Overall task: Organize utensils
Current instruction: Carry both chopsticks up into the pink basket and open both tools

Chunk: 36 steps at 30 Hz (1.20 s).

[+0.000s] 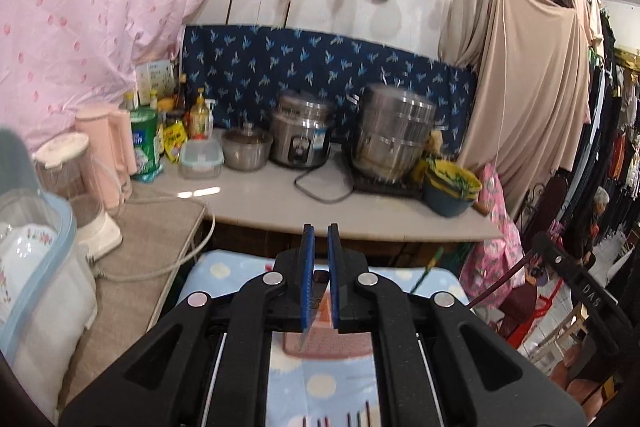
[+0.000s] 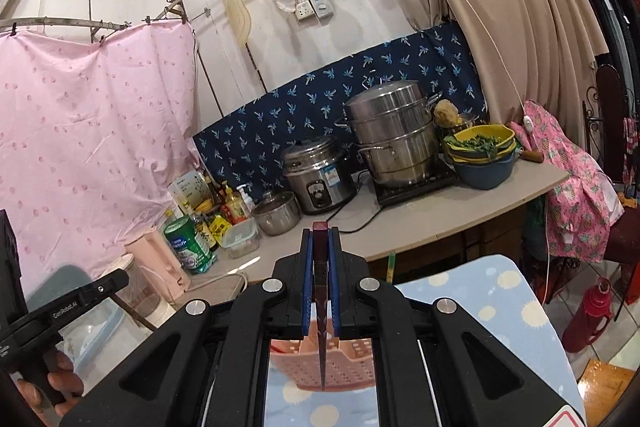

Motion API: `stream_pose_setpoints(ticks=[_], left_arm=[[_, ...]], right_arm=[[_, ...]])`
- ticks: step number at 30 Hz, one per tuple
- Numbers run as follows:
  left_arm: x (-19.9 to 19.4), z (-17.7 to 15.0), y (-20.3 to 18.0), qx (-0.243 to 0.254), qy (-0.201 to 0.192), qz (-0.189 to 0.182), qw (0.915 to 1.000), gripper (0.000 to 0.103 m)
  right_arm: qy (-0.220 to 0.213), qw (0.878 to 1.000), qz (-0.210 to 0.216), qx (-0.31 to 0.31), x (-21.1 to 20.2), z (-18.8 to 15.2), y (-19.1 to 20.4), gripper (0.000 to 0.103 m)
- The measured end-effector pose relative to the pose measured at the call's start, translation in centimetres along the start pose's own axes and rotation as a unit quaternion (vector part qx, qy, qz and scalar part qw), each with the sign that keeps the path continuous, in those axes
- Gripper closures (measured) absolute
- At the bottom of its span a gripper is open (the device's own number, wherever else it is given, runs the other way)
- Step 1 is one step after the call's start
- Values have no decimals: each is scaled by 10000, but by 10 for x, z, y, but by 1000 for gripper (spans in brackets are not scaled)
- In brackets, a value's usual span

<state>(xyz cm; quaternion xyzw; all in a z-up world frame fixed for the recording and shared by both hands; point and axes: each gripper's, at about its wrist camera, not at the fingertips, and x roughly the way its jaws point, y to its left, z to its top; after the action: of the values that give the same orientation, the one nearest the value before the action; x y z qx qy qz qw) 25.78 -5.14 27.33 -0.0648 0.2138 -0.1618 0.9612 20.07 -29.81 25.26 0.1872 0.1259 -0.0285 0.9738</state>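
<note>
Maroon chopstick (image 2: 321,267) clamped in right tool (image 2: 321,239); left wrist view misses it.

Black grippers, blue pads

Both grippers (image 1: 321,227) (image 2: 321,231) were chunky black plastic with blue ribbed pads (image 1: 307,267), round silver screws (image 1: 273,278), white lettering on the side.

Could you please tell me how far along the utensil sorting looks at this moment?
Nothing visibly finished yet. In hand: the right gripper is clamped on a dark chopstick above the pink basket; the left gripper pinches a thin utensil. Left: several sticks lie on the dotted cloth.
</note>
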Motion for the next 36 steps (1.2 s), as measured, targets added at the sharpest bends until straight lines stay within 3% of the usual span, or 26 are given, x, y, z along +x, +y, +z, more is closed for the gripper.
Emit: stream_pose_setpoints(ticks=[9, 21, 36], left_arm=[[36, 39, -6, -43, -424, -12, 9991, 97], [78, 41, -3, -112, -368, -71, 9992, 97], [120, 12, 11, -229, 68, 42, 9997, 97]], right_arm=[[-2, 10000, -5, -29, 56, 15, 3, 96], [584, 9983, -92, -20, 111, -29, -14, 96], [984, 9950, -109, -128, 129, -64, -19, 96]])
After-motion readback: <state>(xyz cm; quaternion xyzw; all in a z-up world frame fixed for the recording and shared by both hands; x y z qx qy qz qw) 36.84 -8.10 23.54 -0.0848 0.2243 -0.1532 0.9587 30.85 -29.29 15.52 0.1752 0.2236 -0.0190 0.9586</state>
